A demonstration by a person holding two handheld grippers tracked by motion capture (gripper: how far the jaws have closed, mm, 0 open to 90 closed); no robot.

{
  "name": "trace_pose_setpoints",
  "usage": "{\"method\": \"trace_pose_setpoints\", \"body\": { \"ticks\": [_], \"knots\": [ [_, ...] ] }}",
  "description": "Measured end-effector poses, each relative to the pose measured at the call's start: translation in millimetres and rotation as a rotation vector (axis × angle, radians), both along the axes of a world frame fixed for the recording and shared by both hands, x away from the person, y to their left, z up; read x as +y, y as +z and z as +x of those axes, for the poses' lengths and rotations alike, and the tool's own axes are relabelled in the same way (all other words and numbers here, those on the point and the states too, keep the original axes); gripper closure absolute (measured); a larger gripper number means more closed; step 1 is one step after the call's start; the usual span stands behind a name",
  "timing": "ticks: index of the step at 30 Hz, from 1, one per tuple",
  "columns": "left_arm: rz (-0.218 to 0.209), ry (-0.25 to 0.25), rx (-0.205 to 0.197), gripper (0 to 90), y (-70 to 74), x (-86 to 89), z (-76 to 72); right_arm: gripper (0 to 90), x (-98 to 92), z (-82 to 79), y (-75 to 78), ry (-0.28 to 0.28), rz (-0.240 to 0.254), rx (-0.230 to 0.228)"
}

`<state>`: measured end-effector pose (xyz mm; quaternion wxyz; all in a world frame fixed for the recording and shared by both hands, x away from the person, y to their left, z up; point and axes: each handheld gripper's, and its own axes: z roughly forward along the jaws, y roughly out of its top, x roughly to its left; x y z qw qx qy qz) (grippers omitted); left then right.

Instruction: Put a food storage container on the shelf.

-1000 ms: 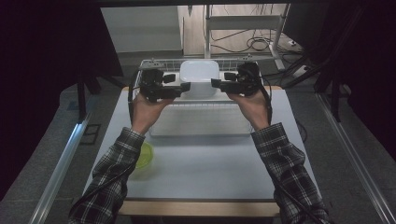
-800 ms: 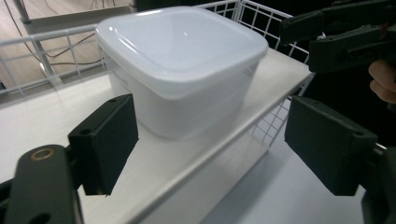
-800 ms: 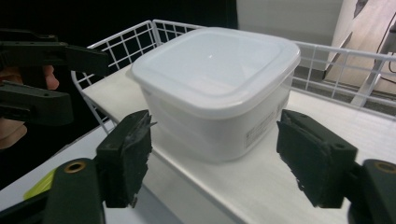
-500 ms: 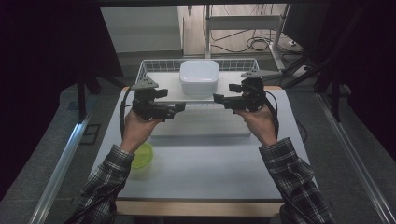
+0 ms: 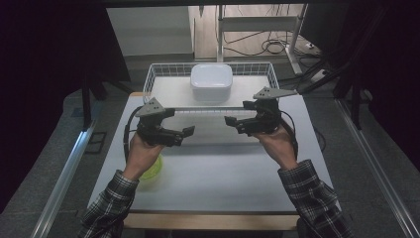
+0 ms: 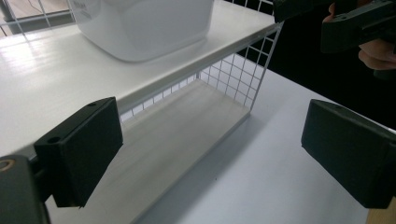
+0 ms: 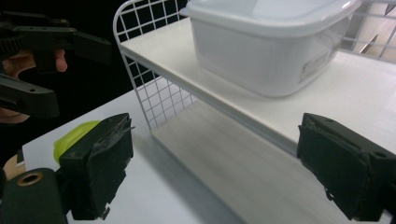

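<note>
While both grippers hang over the table (image 5: 218, 173) in front of the wire shelf (image 5: 161, 74), their jaws stand spread with nothing between them, and they have just been opening wider. The left gripper (image 5: 185, 134) and the right gripper (image 5: 230, 121) point inward at each other, level and a short way apart, which suits two hands that have let go of a wide thing from either side. That thing is most likely the white box (image 5: 211, 82), which sits upright with its lid on, in the middle of the shelf's top board. It rests flat and well inside the wire rim, so it looks set down for good. A yellow-green bowl (image 5: 153, 168) lies on the table under the left wrist, untouched.
</note>
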<state>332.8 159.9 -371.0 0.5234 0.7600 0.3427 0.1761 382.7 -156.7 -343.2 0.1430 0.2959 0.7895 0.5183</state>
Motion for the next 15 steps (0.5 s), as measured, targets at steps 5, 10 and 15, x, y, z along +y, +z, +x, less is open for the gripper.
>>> {"method": "trace_pose_setpoints", "body": {
  "ticks": [5,10,15],
  "knots": [
    [0.011,0.012,0.003,4.6,-10.3,0.8,-8.9,9.0,-2.5,-6.5,-9.3,0.007,-0.002,0.006],
    [0.023,0.027,0.002,3.5,-19.9,1.6,-17.6,7.2,-4.1,-12.6,-18.0,0.013,-0.018,-0.004],
    [0.011,0.033,0.014,4.9,-31.4,5.6,-24.2,4.9,-6.4,-18.6,-27.8,0.021,-0.037,-0.009]
  ]
}}
